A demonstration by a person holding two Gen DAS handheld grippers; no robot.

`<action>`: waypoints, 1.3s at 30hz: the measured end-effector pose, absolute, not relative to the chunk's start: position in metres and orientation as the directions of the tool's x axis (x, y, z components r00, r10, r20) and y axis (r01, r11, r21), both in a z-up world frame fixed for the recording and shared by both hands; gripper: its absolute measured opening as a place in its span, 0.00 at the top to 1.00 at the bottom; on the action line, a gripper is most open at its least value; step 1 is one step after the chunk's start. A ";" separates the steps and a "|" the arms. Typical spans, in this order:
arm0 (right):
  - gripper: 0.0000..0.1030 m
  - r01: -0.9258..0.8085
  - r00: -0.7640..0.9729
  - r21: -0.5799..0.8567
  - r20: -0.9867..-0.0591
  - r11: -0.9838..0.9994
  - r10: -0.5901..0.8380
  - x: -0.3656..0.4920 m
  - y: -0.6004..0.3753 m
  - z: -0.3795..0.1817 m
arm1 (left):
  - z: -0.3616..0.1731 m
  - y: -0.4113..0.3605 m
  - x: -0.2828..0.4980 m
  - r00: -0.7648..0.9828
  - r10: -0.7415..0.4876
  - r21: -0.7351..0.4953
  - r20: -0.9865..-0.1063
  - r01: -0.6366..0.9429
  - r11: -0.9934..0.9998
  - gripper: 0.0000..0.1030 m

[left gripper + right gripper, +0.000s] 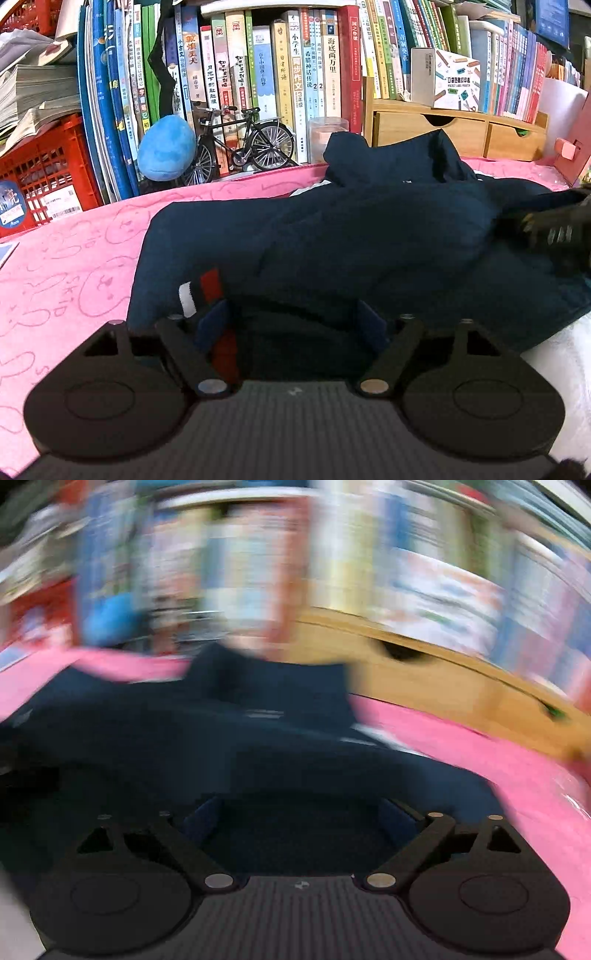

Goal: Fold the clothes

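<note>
Left gripper (291,325): matte black body, ribbed grey centre plate, two round lobes with circular insets at lower frame corners, angled black linkage arms, silver pivot pins, blue finger pads (371,325). Right gripper (301,821): same build, same blue pads, silver pins

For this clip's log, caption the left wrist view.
Left gripper, jaws open, over a crumpled navy garment on a pink mat.
</note>
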State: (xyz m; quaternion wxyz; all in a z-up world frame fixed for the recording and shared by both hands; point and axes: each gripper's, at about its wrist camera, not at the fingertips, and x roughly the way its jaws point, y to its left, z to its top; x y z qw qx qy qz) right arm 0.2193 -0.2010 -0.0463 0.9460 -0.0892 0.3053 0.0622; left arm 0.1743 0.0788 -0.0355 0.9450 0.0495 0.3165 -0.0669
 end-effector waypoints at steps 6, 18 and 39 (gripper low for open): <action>0.01 0.309 0.724 0.023 -0.653 0.951 -0.220 0.241 -0.337 -0.051 | -0.035 0.077 0.176 0.785 -0.099 0.055 -0.611 0.168 0.984 0.19; 0.10 -0.179 0.829 -0.046 -0.545 0.983 0.126 0.165 -0.241 -0.007 | -0.036 0.074 0.179 0.776 -0.089 0.063 -0.625 0.164 0.985 0.04; 0.01 0.060 0.749 -0.009 -0.661 0.998 -0.051 0.137 -0.336 -0.041 | -0.038 0.075 0.180 0.767 -0.076 0.070 -0.638 0.155 0.985 0.00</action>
